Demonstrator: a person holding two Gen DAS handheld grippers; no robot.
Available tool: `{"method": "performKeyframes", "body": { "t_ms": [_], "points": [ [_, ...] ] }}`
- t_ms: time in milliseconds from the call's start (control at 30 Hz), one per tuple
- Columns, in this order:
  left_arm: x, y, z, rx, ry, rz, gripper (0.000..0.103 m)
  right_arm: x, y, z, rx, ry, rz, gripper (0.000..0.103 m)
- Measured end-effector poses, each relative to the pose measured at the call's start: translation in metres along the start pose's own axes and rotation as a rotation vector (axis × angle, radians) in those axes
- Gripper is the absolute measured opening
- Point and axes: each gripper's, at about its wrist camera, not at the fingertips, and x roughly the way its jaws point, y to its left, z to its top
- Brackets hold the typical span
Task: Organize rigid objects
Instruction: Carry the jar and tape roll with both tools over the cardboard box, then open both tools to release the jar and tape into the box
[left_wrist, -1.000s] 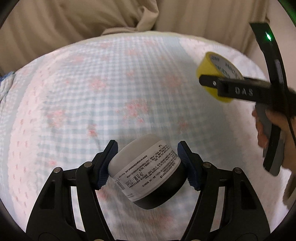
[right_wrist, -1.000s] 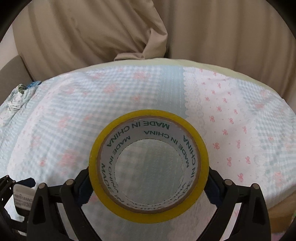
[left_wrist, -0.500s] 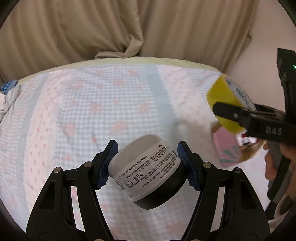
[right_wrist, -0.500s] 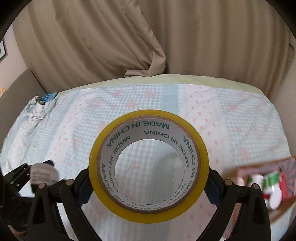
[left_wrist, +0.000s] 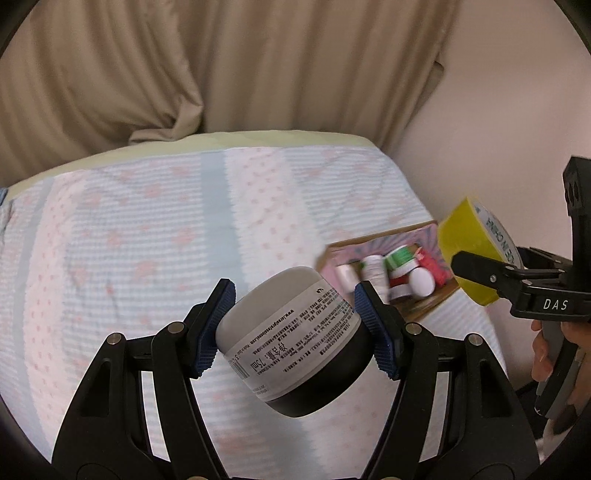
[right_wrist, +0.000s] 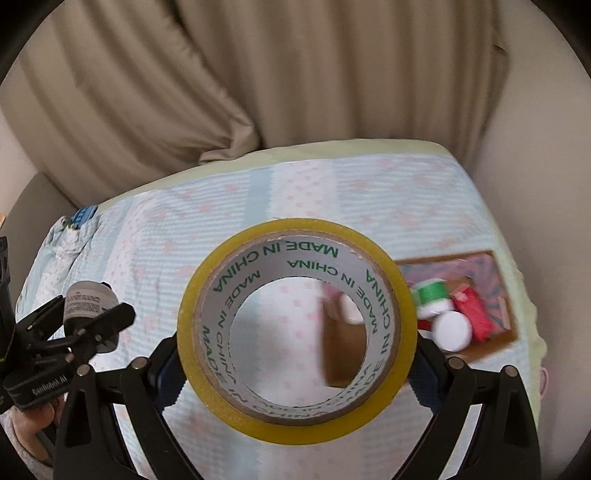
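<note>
My left gripper (left_wrist: 295, 328) is shut on a white and black cream jar (left_wrist: 291, 339) and holds it tilted above the bed. It also shows in the right wrist view (right_wrist: 88, 306). My right gripper (right_wrist: 295, 328) is shut on a yellow tape roll (right_wrist: 295, 317), held in the air. The roll also shows at the right of the left wrist view (left_wrist: 476, 254). A cardboard box (right_wrist: 495, 258) with a pink lining lies on the bed's right edge. It holds several small containers, among them a green-lidded one (right_wrist: 430, 295), a white-lidded one (right_wrist: 452, 330) and a red item (right_wrist: 474, 314).
The bed (left_wrist: 129, 240) has a light blue and pink patterned cover. Beige curtains (left_wrist: 221, 66) hang behind it. A wall (left_wrist: 517, 92) stands on the right. A bunched cloth (right_wrist: 70, 240) lies at the bed's far left.
Both views have swung right and pulled up from the bed. The cardboard box with containers has come fully into view. Both grippers still hold their objects.
</note>
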Motion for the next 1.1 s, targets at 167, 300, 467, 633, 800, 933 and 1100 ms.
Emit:
{"method": "performKeyframes", "body": {
  "t_ms": [167,300,467,633,800,933,1100],
  "points": [
    [0.038,-0.067,0.007,-0.028,0.027,-0.009,0.064,-0.009,-0.078,0.001,0.009,0.032,-0.021,0.096],
    [0.076,-0.106,0.007,-0.058,0.059,-0.017,0.064,0.0,-0.132,0.002,-0.006,0.063,-0.029,0.096],
    [0.134,-0.138,0.001,-0.084,0.131,-0.022,0.064,0.029,-0.182,0.0,-0.013,0.119,-0.029,0.096],
    [0.184,-0.153,-0.007,-0.055,0.203,-0.001,0.064,0.072,-0.217,-0.005,-0.001,0.182,-0.012,0.096],
    [0.232,-0.158,-0.021,0.01,0.29,0.027,0.064,0.118,-0.236,-0.005,0.027,0.215,0.02,0.096],
    [0.256,-0.16,-0.032,0.052,0.338,0.04,0.064,0.143,-0.243,-0.006,0.052,0.221,0.019,0.096],
    [0.268,-0.162,-0.037,0.087,0.37,0.044,0.064,0.161,-0.249,-0.005,0.067,0.23,0.028,0.096]
  ]
}}
